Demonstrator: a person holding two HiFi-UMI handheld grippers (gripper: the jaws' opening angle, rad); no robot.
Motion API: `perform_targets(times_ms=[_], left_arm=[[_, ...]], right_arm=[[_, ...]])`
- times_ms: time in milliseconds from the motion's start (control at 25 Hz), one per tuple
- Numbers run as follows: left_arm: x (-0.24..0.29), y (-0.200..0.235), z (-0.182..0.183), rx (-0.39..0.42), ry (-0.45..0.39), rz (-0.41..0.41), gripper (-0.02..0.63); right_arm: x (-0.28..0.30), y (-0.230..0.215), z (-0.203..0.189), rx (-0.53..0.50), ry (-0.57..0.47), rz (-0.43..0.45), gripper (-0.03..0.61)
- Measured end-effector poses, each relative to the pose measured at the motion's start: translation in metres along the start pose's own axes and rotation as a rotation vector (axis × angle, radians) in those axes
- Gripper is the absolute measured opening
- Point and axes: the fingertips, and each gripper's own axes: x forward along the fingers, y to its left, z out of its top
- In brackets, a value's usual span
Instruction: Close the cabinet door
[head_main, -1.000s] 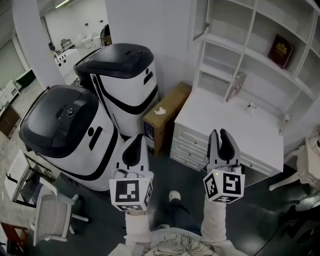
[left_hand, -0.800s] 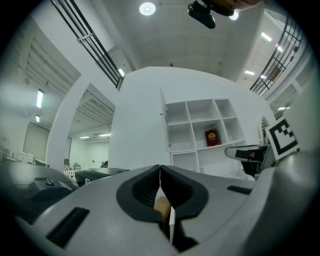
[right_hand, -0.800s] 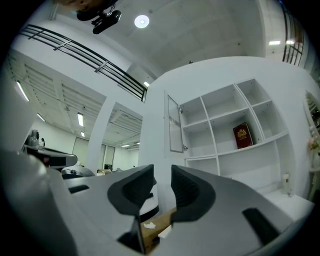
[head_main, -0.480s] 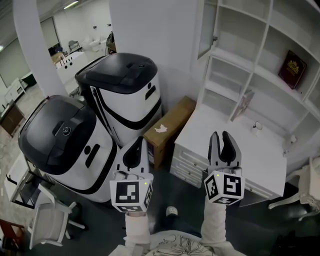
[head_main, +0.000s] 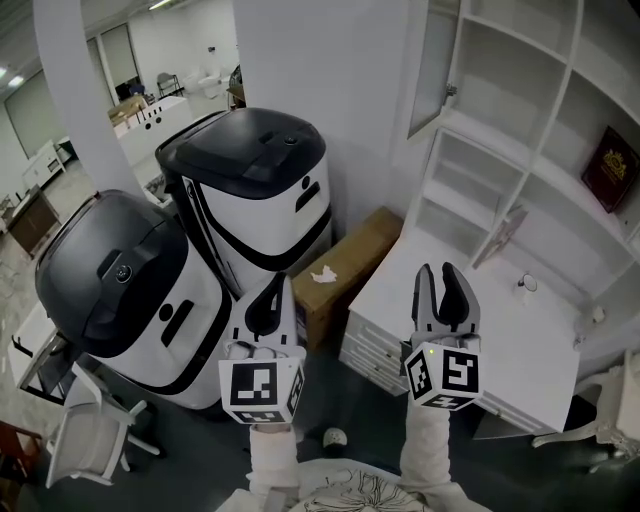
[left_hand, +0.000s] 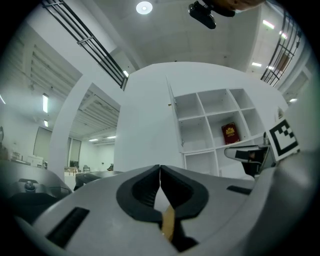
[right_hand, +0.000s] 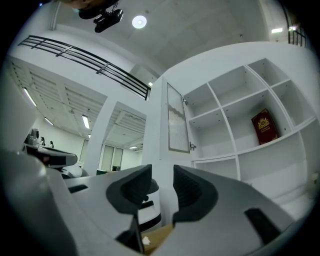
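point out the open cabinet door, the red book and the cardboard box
cabinet door (right_hand: 177, 120), right gripper view, on its glass panel
red book (right_hand: 264, 126), right gripper view, middle of its front cover
cardboard box (head_main: 360, 250), head view, on its top face

Open air above the desk (head_main: 455, 290) reaches the ajar cabinet door (head_main: 436, 62); cardboard box (head_main: 350, 265) and two machines (head_main: 250, 185) crowd the left.
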Motion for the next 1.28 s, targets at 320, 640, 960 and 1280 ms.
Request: perform_targets(times_ms=[320, 640, 960, 1280], left_arm=[[0.018, 0.002, -0.006, -0.005, 0.017, 0.023, 0.005], [0.044, 0.009, -0.013, 0.000, 0.036, 0.027, 0.005], [0.082, 0.021, -0.013, 0.000, 0.020, -0.003, 0.005], [0.124, 0.036, -0.011, 0.007, 0.009, -0.037, 0.005]], right_arm=[[0.022, -0.004, -0.009, 0.001, 0.018, 0.022, 0.122], [0.048, -0.005, -0.016, 0.001, 0.028, 0.035, 0.133], [0.083, -0.005, -0.012, -0.011, 0.003, 0.018, 0.152], [0.122, 0.000, -0.008, -0.029, -0.018, 0.010, 0.170]])
